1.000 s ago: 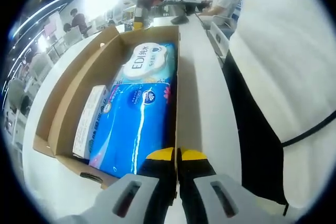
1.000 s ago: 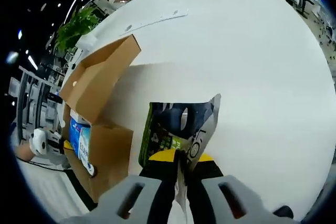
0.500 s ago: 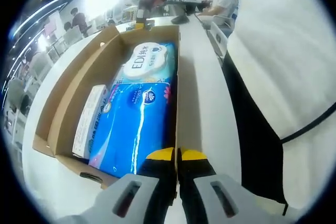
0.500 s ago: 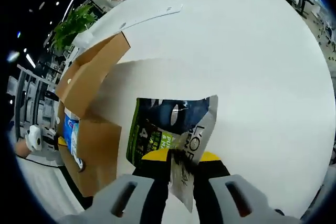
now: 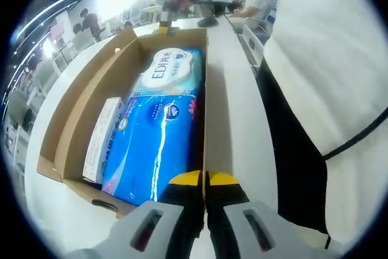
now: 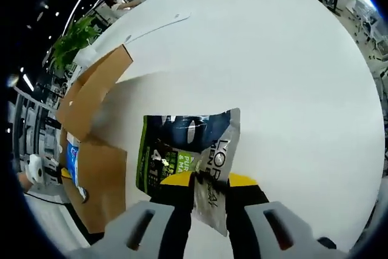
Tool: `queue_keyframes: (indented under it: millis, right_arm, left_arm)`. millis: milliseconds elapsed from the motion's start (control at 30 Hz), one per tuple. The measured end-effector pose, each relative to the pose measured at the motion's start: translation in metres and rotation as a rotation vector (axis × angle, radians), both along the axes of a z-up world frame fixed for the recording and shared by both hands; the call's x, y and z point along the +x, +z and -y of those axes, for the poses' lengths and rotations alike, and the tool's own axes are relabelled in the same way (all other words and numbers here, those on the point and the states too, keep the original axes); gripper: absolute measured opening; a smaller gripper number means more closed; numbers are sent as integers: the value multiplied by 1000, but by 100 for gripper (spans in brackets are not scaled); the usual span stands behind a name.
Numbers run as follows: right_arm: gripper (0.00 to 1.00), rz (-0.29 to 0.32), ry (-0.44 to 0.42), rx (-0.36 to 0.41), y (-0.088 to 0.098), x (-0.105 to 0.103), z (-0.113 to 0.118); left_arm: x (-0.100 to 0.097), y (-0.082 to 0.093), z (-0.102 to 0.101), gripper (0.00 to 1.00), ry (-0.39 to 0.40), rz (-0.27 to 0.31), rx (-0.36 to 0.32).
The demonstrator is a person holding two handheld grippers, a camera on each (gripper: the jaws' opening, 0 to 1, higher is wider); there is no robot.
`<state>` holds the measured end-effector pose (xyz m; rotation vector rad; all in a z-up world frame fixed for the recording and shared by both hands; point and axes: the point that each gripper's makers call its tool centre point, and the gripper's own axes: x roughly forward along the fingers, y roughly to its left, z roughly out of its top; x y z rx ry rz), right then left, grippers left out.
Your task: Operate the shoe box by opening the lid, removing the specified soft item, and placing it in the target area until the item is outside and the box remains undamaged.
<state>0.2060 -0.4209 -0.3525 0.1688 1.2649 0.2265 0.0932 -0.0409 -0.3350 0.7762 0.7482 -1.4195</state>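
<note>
Holding the dark soft pouch [image 6: 182,153] by its silvery lower corner, my right gripper [image 6: 207,181] has its jaws slightly parted, with the foil edge between them and the pouch spread over the white table [image 6: 279,77]; whether the pads truly bite I cannot tell for sure, but it reads as a light pinch. The pouch lies directly ahead of this gripper, just above the jaw tips in the right gripper view, its long axis running left to right across the frame, its sealed top edge pointing toward the top. The shoe box [image 6: 97,168] sits at the left of that frame, just beside the pouch, lid flap up.

In the left gripper view my left gripper [image 5: 204,180] is pressed together on the box wall [image 5: 204,89] at lower centre, steadying it. The blue tissue pack [image 5: 159,144] lies inside, running up the frame.

The right gripper is the nearer one; I judge the release comes next, straight down.
</note>
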Motion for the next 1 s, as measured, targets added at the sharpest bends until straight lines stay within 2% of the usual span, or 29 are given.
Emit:
queue_keyframes:
  millis: [100, 133, 200, 300, 400, 467, 533, 567, 667, 767, 833, 867, 1000]
  right_arm:
    - [21, 11, 11, -14, 5, 3, 1]
    - [22, 45, 20, -17, 9, 7, 2]
    - [27, 71, 24, -48, 11, 10, 10]
    - [29, 76, 32, -47, 17, 6, 13]
    - [32, 129, 77, -145, 23, 8, 24]
    - [33, 190, 119, -171, 27, 9, 20]
    - [37, 269, 149, -161, 31, 13, 10]
    - [41, 288, 156, -161, 32, 14, 7]
    - [50, 376, 155, -166, 33, 17, -7]
    - [47, 473, 138, -208, 47, 27, -12]
    - [50, 549, 114, -165, 61, 37, -22]
    - [52, 547, 118, -158, 63, 37, -25]
    - [55, 547, 170, -208, 57, 38, -21]
  left_arm:
    - [0, 0, 0, 1, 1, -1, 1]
    - [0, 0, 0, 1, 0, -2, 1]
    - [0, 0, 0, 1, -1, -3, 1]
    - [-1, 1, 0, 1, -1, -3, 1]
    - [-1, 1, 0, 1, 1, -2, 1]
    - [-1, 1, 0, 1, 0, -1, 0]
    - [-1, 1, 0, 1, -1, 1, -1]
    - [-1, 1, 0, 1, 0, 2, -1]
    - [-1, 1, 0, 1, 4, 7, -2]
    - [0, 1, 0, 1, 5, 9, -2]
    - [0, 2, 0, 1, 4, 11, -3]
    - [0, 2, 0, 1, 3, 11, -2]
    - [0, 2, 0, 1, 1, 10, -2]
